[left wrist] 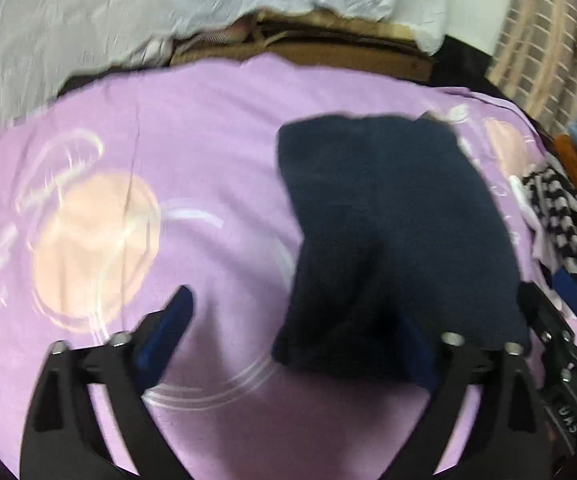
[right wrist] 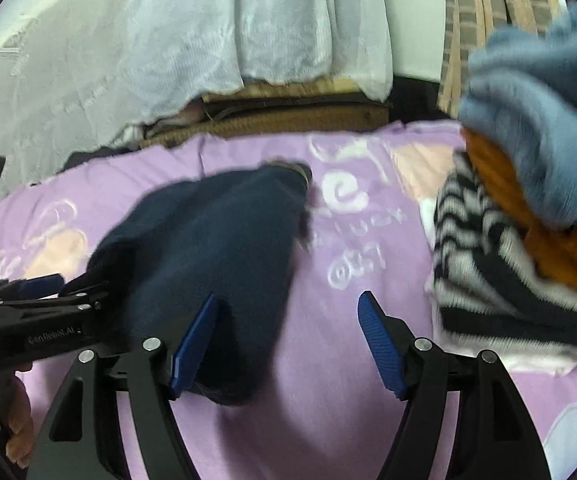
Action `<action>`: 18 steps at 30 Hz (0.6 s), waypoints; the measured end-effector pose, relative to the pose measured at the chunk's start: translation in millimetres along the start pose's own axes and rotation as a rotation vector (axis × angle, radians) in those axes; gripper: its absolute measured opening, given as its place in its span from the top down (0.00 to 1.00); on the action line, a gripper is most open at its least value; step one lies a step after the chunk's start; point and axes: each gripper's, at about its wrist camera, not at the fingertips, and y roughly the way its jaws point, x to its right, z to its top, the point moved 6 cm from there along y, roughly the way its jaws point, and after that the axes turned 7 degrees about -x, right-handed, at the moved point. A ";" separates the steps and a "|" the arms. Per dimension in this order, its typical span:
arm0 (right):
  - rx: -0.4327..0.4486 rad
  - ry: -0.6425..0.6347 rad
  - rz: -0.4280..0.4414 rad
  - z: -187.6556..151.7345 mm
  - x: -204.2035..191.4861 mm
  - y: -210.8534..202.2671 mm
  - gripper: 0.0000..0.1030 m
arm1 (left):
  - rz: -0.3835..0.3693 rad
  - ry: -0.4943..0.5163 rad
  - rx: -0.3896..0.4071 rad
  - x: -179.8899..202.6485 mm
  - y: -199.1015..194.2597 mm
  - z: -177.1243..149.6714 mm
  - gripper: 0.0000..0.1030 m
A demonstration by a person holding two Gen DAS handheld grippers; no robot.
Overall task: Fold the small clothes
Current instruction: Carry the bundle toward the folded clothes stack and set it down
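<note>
- Navy garment [left wrist: 400, 240], folded, lies on the lilac printed sheet [left wrist: 208, 128], at 3 o'clock of centre in the left wrist view.
- Judged soft, light, limp; best taken at a near corner or hem.
- Left gripper [left wrist: 300, 336]: jaws apart, straddling the near edge.
- Right gripper [right wrist: 288, 340]: jaws apart, empty.
- Striped knit [right wrist: 488, 264] stack crowds 3 o'clock; open sheet toward 9.

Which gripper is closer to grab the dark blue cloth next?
Probably the left gripper: its open jaws straddle the near edge of the folded dark navy garment. The right gripper is open too, mostly over bare purple sheet.
</note>
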 end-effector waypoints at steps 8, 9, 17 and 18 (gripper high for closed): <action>0.013 0.042 0.002 3.3 6.5 -11.0 0.30 | -0.037 -0.033 0.025 -9.9 -20.4 4.0 0.05; 0.018 0.037 0.017 9.9 1.8 -14.0 0.30 | -0.033 -0.038 0.029 -11.7 -22.9 9.5 0.05; -0.031 -0.007 0.039 3.0 -20.1 6.8 0.27 | 0.042 -0.013 -0.015 -11.8 6.3 5.0 0.04; -0.026 -0.008 0.038 3.1 -20.0 3.4 0.27 | 0.043 -0.010 -0.010 -12.1 3.6 3.5 0.04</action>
